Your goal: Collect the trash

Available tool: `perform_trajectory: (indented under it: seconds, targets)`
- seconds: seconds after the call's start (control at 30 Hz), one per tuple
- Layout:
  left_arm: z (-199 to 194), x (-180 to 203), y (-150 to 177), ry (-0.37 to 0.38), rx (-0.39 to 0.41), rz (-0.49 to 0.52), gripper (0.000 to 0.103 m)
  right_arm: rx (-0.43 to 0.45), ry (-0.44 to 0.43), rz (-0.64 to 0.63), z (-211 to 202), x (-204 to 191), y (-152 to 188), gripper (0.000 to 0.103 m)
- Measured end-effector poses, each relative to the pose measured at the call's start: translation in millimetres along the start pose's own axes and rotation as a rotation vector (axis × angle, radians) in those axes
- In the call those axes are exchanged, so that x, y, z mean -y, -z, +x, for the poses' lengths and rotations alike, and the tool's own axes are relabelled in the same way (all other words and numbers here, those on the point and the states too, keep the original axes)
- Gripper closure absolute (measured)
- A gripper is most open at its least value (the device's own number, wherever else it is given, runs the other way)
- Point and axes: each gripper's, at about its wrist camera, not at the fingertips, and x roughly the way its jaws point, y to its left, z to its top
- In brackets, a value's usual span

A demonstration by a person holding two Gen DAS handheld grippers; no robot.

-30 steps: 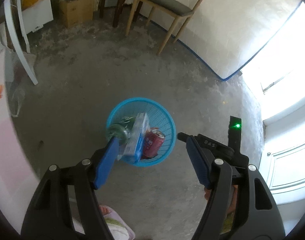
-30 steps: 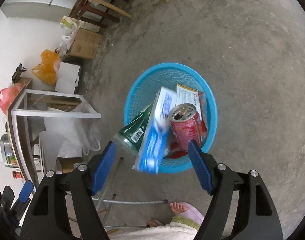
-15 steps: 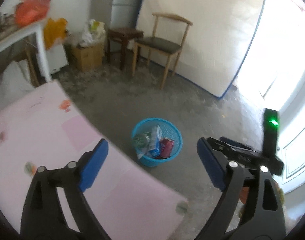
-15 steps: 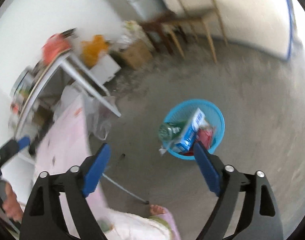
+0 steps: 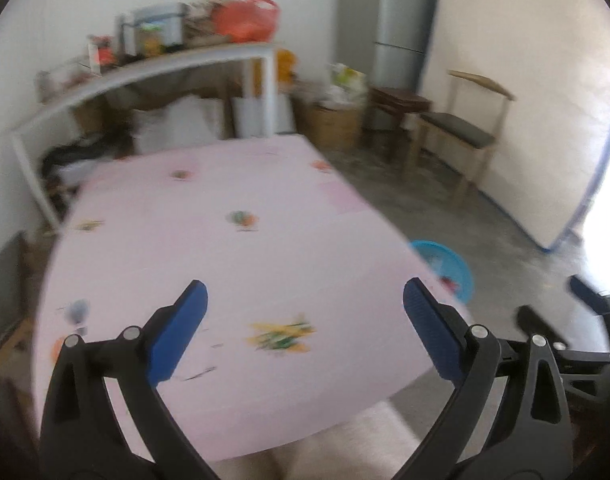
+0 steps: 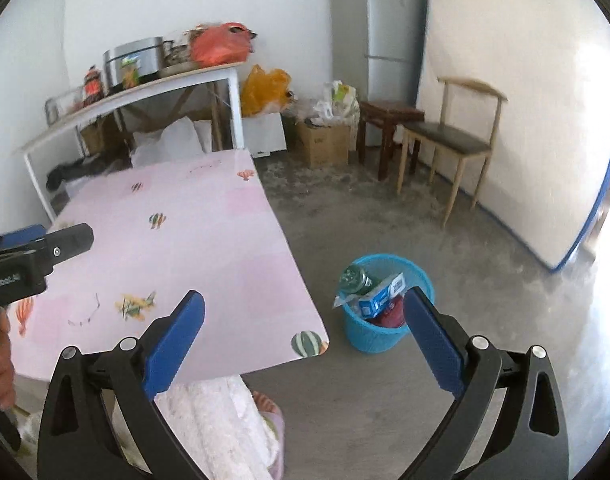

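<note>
Trash in blue basket (image 6: 375, 336) — jaws empty

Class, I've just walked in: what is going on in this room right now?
A person holds a claw in each hand above a pink table. The left claw and right claw have just been opening, with nothing between them. On the floor beside the table, a blue basket holds a green bottle, a blue carton and a red can.
</note>
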Motion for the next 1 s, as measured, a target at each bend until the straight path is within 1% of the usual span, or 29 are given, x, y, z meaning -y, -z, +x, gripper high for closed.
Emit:
perform_trajectory:
  seconds: [0.03,0.07,0.1,0.13,0.23,0.33,0.43,0.53,0.7,1.0]
  targets:
    - [-5,-4,5,-0.031,0.018,-0.002,0.009,0.002,0.009,-0.020,-3,-6,2,0.006]
    - [-7,-8,8,-0.051,0.024,-0.003,0.009,0.008,0.012,-0.038,-7,-13,5,0.006]
    - [-8,-11,13,-0.090,0.021,-0.007,0.009,0.013,0.017,-0.051,-10,-19,8,0.006]
    - [-9,-13,17,-0.120,0.012,-0.015,0.009,0.015,0.028,-0.062,-12,-23,11,0.006]
    - [-5,-21,29,-0.166,-0.025,-0.060,0.009,0.004,0.072,-0.101,-12,-32,22,0.006]
    - [-4,-29,44,-0.176,-0.074,-0.109,0.009,-0.043,0.107,-0.148,-9,-38,31,0.006]
    - [0,-31,53,-0.167,-0.123,-0.139,0.009,-0.061,0.137,-0.165,-10,-34,35,0.006]
    - [3,-27,58,-0.154,-0.158,-0.142,0.009,-0.074,0.158,-0.158,-12,-24,38,0.006]
    - [-1,-15,67,-0.165,-0.149,-0.114,0.009,-0.088,0.184,-0.133,-12,-8,37,0.006]
    - [-2,-7,64,-0.185,-0.141,-0.082,0.009,-0.103,0.205,-0.106,-9,3,41,0.006]
